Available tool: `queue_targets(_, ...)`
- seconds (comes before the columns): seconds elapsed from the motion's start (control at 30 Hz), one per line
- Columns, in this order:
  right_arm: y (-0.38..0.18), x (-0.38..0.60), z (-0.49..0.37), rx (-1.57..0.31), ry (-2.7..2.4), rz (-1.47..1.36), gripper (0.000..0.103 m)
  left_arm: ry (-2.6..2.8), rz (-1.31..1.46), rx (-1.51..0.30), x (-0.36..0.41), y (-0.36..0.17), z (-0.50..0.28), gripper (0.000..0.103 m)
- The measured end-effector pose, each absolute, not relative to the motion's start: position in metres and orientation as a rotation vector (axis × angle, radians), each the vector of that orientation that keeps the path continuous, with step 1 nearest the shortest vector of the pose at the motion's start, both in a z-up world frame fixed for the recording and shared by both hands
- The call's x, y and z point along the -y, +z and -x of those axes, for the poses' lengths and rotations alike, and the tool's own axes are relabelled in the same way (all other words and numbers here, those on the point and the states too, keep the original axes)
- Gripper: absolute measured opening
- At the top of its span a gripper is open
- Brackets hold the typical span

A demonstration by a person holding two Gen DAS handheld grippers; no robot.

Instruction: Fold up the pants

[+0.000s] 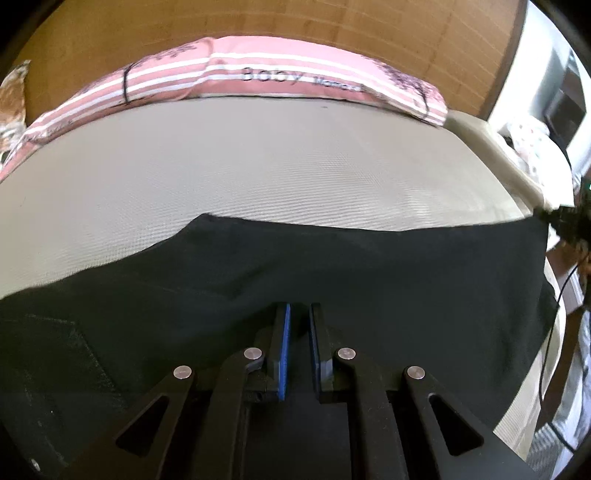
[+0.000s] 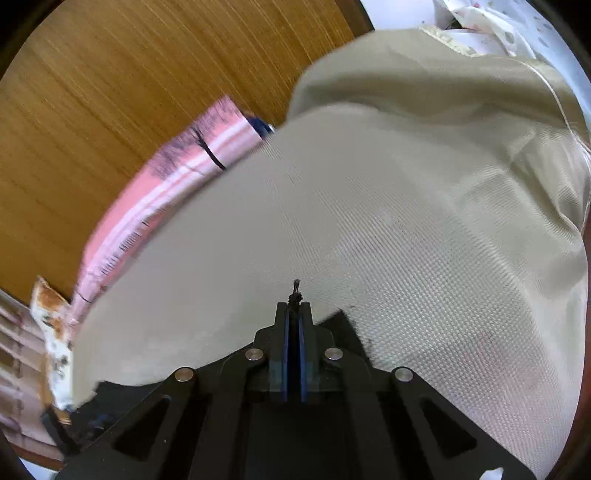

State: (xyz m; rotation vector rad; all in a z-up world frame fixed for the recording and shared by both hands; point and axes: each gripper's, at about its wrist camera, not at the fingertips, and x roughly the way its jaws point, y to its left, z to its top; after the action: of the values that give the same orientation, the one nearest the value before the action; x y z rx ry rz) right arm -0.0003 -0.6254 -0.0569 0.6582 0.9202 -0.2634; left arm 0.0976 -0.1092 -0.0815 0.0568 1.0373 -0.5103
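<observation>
Black pants (image 1: 332, 258) lie spread across the near part of a beige mattress (image 1: 258, 162). My left gripper (image 1: 300, 308) sits low over the pants with its blue-padded jaws a narrow gap apart and dark cloth between them. My right gripper (image 2: 294, 308) is shut on a black edge of the pants (image 2: 347, 325), with a frayed thread sticking out past its tips; it also shows at the far right of the left wrist view (image 1: 569, 218), holding a corner of the pants up.
A pink striped pillow (image 1: 280, 74) lies along the far side of the mattress against a wooden headboard (image 1: 258, 22). A patterned cushion (image 1: 13, 96) sits at the far left. The mattress edge (image 1: 517, 177) drops off on the right.
</observation>
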Motion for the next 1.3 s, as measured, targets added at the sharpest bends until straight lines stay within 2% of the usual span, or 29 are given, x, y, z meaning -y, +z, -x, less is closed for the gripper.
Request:
queue_targets(0.13, -0.076, 0.638, -0.009, -0.984, -0.367, -0.645, 0.018, -0.495, -0.058, -1.032, 0.106, -0.083, -0.099, 0.011)
queue_targets(0.33, -0.053, 0.643, 0.041, -0.900, -0.373, -0.762, 0.020, -0.494, -0.100, -1.009, 0.110, -0.078, -0.092, 0.011)
queue_targets(0.47, -0.040, 0.621, 0.091, -0.920, -0.353, -0.808, 0.020, -0.521, -0.095, -1.010, 0.113, -0.074, -0.084, 0.011)
queue_targets(0.6, -0.057, 0.602, 0.133, -0.966, -0.363, -0.887, 0.020, -0.556, -0.109, -1.003, 0.120, -0.071, -0.070, 0.011)
queue_targets(0.9, -0.087, 0.592, 0.150, -0.983, -0.413, -0.959, 0.020, -0.584, -0.137, -1.016, 0.122, -0.072, -0.046, 0.012)
queue_targets(1.13, -0.097, 0.601, 0.136, -0.918, -0.408, -1.021, 0.019, -0.546, -0.130, -1.048, 0.112, -0.082, -0.043, 0.012)
queue_targets(1.17, -0.096, 0.600, 0.135, -0.915, -0.413, -1.019, 0.017, -0.544, -0.128, -1.050, 0.111, -0.083, -0.044, 0.012)
queue_targets(1.2, -0.094, 0.600, 0.136, -0.908, -0.419, -1.015, 0.008, -0.543, -0.125, -1.049, 0.111, -0.083, -0.043, 0.012)
queue_targets(1.3, -0.081, 0.595, 0.143, -0.874, -0.429, -0.971, 0.004, -0.540, -0.132, -1.045, 0.111, -0.082, -0.043, 0.012)
